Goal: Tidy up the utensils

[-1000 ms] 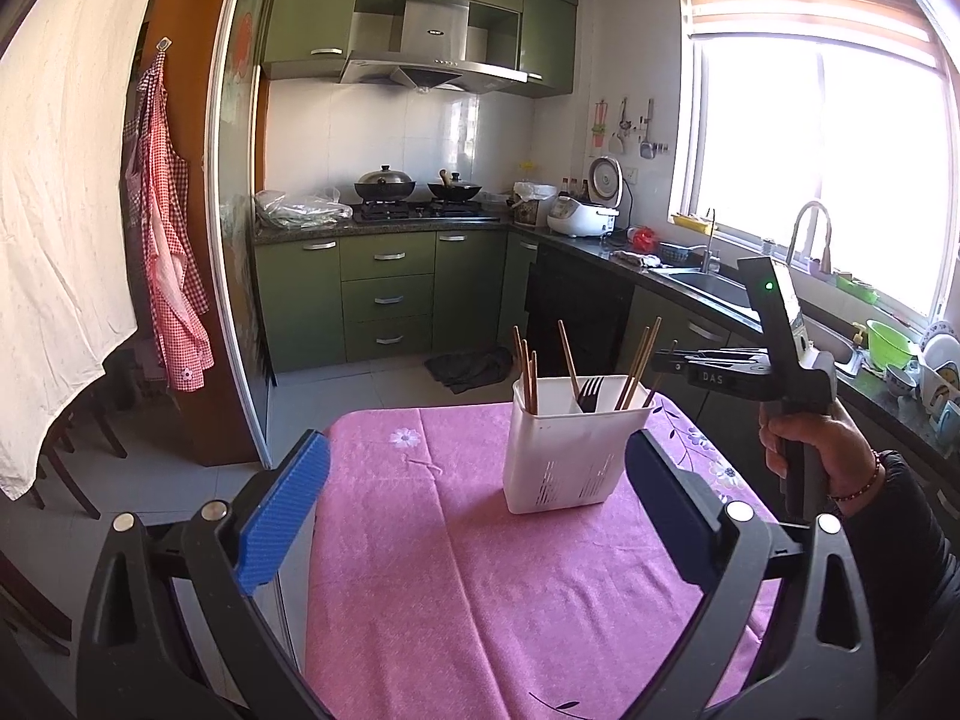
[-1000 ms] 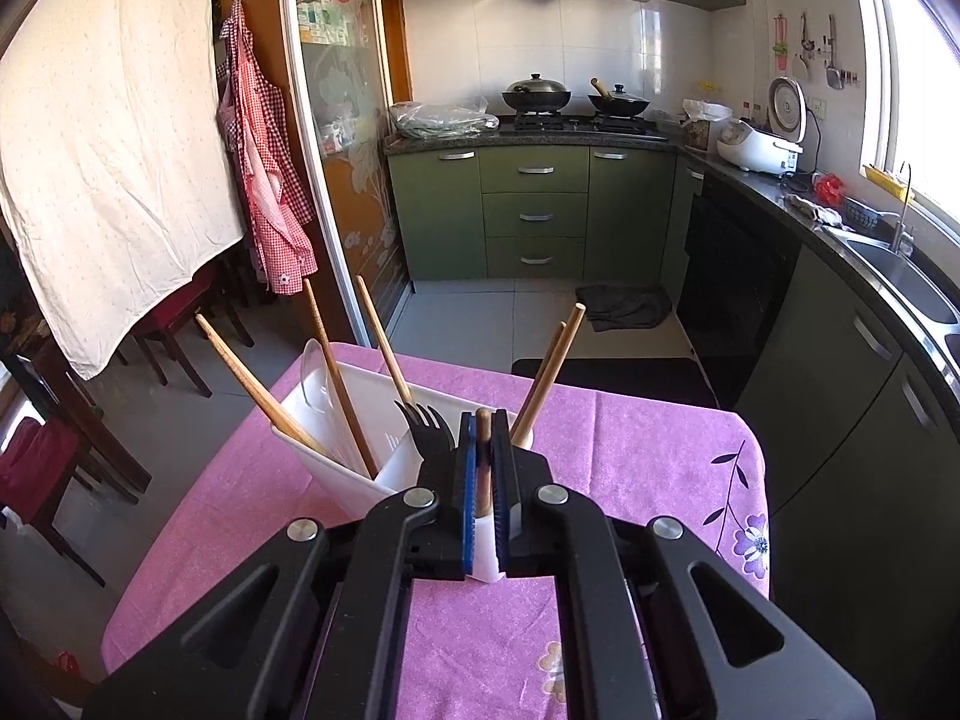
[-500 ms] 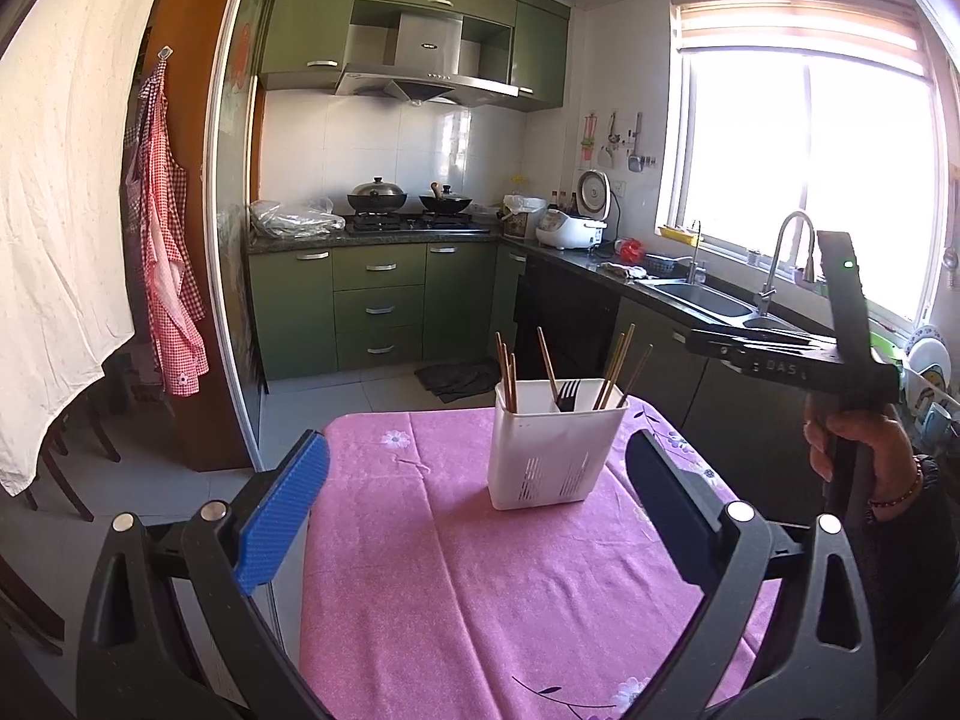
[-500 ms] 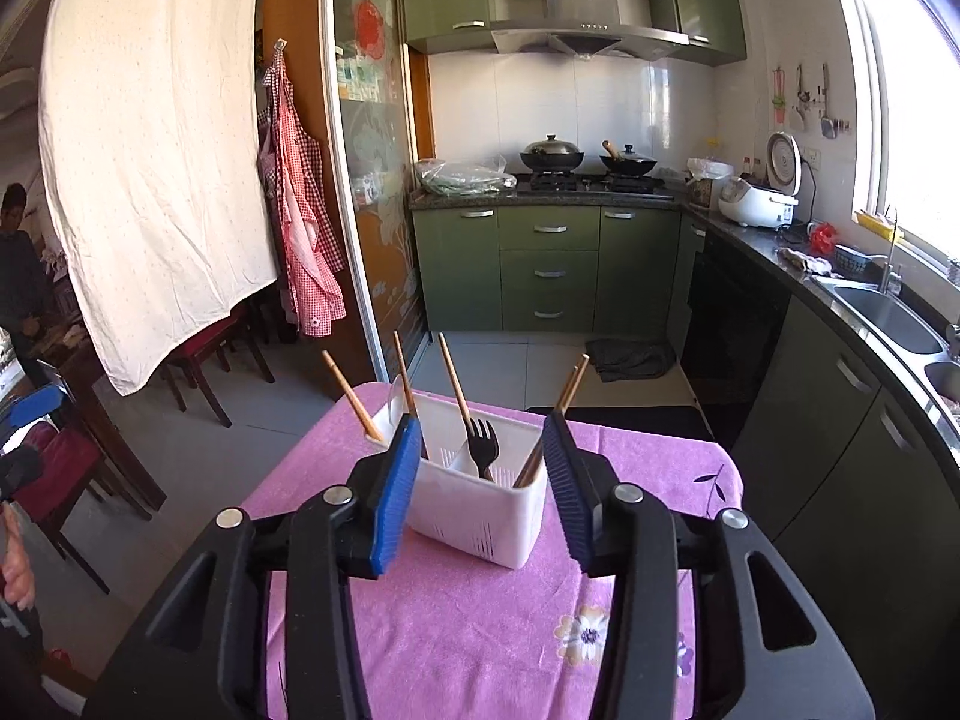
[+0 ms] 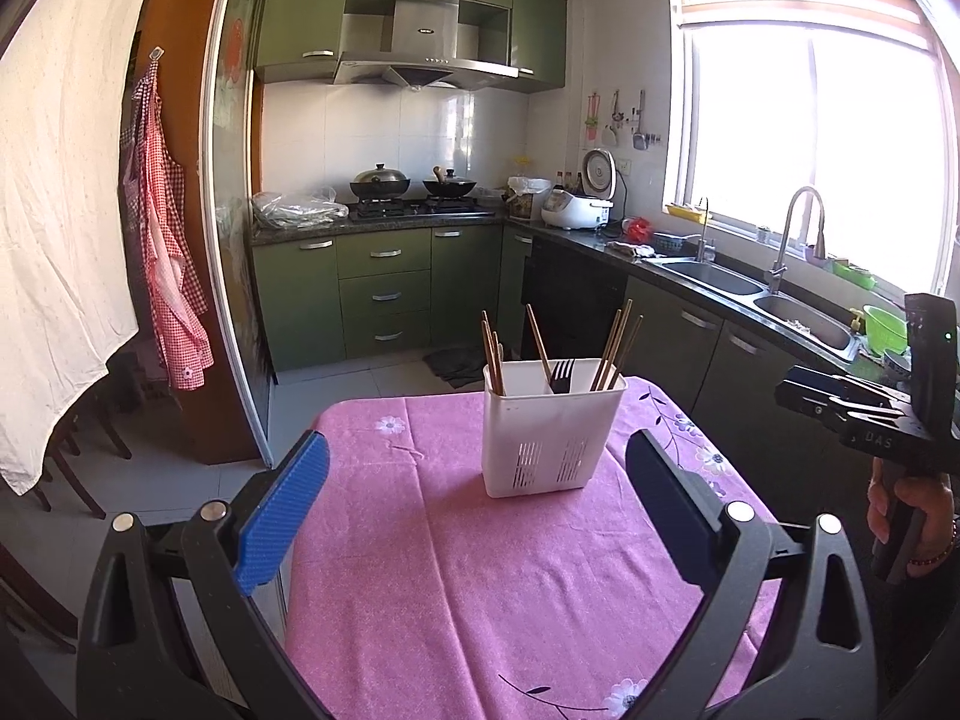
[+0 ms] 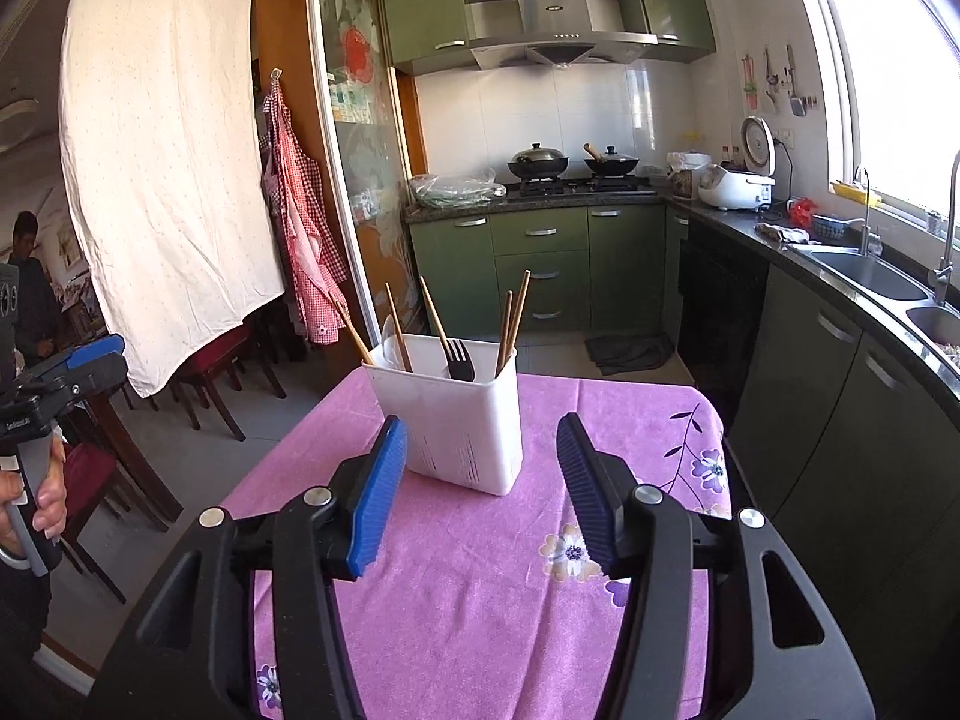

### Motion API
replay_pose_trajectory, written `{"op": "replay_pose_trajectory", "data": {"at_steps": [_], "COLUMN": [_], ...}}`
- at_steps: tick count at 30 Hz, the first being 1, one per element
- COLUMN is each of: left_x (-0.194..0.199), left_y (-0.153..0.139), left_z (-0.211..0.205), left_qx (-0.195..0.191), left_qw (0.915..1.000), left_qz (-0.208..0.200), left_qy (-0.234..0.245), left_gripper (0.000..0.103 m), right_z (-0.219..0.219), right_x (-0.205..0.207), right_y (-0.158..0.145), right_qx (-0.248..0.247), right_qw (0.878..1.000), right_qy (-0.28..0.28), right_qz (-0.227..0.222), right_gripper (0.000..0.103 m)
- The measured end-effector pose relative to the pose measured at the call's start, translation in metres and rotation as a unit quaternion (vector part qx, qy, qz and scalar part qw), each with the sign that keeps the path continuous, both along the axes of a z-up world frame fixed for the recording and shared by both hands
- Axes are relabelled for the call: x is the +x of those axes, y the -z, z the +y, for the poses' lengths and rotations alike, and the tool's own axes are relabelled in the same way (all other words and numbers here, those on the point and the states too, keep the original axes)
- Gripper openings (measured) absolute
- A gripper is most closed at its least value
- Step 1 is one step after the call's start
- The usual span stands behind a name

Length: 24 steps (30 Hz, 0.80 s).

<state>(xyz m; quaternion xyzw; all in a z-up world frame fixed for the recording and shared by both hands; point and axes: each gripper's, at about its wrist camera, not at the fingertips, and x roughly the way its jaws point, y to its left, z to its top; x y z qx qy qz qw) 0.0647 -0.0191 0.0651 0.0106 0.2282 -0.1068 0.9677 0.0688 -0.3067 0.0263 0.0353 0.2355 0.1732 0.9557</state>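
A white utensil holder [image 5: 552, 432] [image 6: 456, 420] stands on the far part of the pink-clothed table [image 5: 480, 570]. It holds several wooden chopsticks [image 5: 615, 348] [image 6: 513, 324] and a black fork [image 5: 562, 377] [image 6: 459, 357]. My left gripper [image 5: 477, 462] is open wide and empty, short of the holder. My right gripper [image 6: 481, 429] is pulled back from the holder, its jaws opening with nothing between the pads. It also shows at the right edge of the left wrist view [image 5: 840, 408], held by a hand. The left gripper [image 6: 66, 360] shows at the left edge of the right wrist view.
Green cabinets and a dark counter with a sink [image 5: 714, 276] run along the right of the table. Chairs [image 6: 204, 372] and a hanging white sheet [image 6: 162, 168] are on the left. A person [image 6: 27, 276] stands far left. The floral tablecloth [image 6: 480, 600] reaches the near edge.
The right gripper was shut on a chopstick in the holder; it has let go, opened and drawn back from the holder. The left gripper backed off a little.
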Motion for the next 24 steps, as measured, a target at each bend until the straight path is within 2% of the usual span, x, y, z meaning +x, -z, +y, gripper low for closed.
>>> {"op": "replay_pose_trajectory", "data": {"at_steps": [4,7,9,12,18,22,24], "left_x": [0.003,0.003,0.005,0.014,0.050,0.069,0.077], "left_y": [0.003,0.016,0.033,0.067,0.137,0.162,0.173], "left_z": [-0.014,-0.024,-0.029,-0.045,-0.063,-0.069,-0.073], "left_qx": [0.011,0.009,0.003,0.015,0.005,0.011,0.019], "left_qw": [0.9999,0.9997,0.9992,0.9978,0.9939,0.9935,0.9925], "left_qz": [0.002,0.019,0.037,0.063,0.108,0.111,0.118], "left_qy": [-0.007,-0.011,-0.013,-0.012,-0.023,-0.026,-0.024], "left_gripper": [0.094,0.094,0.094,0.094,0.093,0.092,0.092], "right_z": [-0.009,-0.019,-0.025,-0.031,-0.034,-0.030,-0.029], "right_x": [-0.007,-0.005,-0.002,0.004,0.019,0.033,0.041], "right_y": [0.011,0.027,0.038,0.055,0.097,0.123,0.134], "right_qx": [-0.008,-0.006,-0.005,-0.008,-0.024,-0.043,-0.045], "right_qw": [1.000,1.000,1.000,1.000,0.998,0.995,0.994], "right_qy": [0.007,0.006,0.001,-0.005,-0.023,-0.040,-0.049], "right_qz": [-0.016,-0.007,0.003,0.016,0.056,0.080,0.092], "right_gripper": [0.055,0.056,0.056,0.062,0.066,0.073,0.074]}}
